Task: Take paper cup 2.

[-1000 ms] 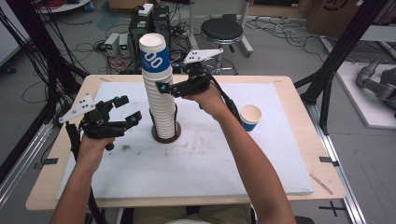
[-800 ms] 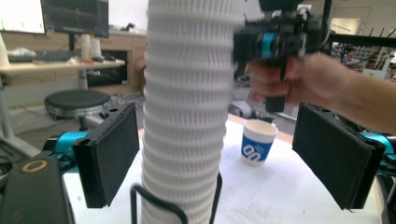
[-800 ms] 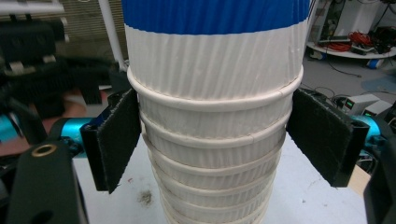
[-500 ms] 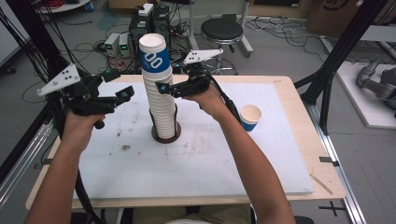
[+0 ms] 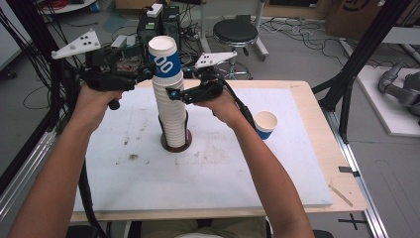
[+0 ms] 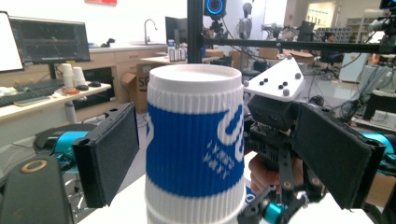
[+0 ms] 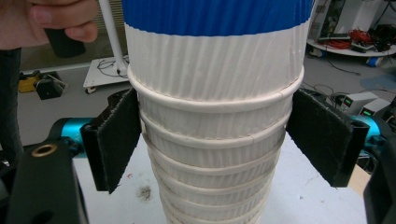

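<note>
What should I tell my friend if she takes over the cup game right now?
Left hand-held gripper: open, jaws on either side of the top cup with gaps, not squeezing it.
Right hand-held gripper: around the cup stack just below the top cup; the left pad meets the stack, the right pad stands a little off, so a firm grip is hard to confirm.
The stack stands in a dark round base on the white board.
One single cup already stands alone on the board, off to one side of the stack.
Left to do, probably: close on the top cup, lift it off, set it down.
</note>
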`<state>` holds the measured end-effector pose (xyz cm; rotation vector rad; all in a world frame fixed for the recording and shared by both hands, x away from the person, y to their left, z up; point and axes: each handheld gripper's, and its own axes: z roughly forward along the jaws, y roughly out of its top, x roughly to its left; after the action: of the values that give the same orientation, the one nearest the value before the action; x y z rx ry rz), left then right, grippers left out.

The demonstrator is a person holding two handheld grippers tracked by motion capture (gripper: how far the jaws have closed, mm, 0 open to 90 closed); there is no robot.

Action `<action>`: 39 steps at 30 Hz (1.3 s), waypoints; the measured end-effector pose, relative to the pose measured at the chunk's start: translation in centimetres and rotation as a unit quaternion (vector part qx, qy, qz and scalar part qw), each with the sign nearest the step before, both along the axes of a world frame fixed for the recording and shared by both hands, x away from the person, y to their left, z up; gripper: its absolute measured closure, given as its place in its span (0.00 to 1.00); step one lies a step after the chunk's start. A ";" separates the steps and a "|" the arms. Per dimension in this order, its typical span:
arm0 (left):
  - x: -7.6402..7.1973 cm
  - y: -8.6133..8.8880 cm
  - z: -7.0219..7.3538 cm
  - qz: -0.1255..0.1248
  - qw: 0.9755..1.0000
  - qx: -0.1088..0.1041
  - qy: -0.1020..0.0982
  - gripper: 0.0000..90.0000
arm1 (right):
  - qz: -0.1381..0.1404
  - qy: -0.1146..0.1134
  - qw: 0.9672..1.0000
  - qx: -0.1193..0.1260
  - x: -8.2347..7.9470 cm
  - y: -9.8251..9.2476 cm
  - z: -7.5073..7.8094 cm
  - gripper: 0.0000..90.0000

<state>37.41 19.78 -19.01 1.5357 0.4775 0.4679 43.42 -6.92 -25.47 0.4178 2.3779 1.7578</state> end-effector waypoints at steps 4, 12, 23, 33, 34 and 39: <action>0.9 -1.0 0.3 0.006 1.000 0.005 0.006 0.16 | 0.001 0.000 1.000 -0.002 0.0 0.0 0.0 0.21; 2.1 -2.4 -0.1 0.017 0.999 0.028 0.018 0.16 | 0.002 0.000 1.000 -0.005 -0.1 -0.1 0.1 0.21; 2.4 -2.8 0.5 0.013 0.999 0.040 0.012 0.30 | 0.001 0.000 1.000 -0.006 -0.1 -0.1 0.1 0.21; 2.2 -2.5 2.0 0.012 1.000 0.011 -0.002 0.31 | 0.001 -0.002 1.000 -0.008 -0.1 -0.1 0.1 0.22; 2.2 -2.4 2.3 0.011 1.000 0.010 -0.004 0.31 | 0.002 -0.002 1.000 -0.008 -0.1 -0.1 0.1 0.22; 1.3 -2.2 5.0 0.014 1.000 -0.002 -0.025 0.31 | 0.003 -0.003 1.000 -0.009 0.0 -0.1 0.1 0.22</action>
<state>38.73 17.58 -13.98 1.5119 0.4600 0.5258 43.39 -7.05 -25.41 0.4043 2.3911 1.7366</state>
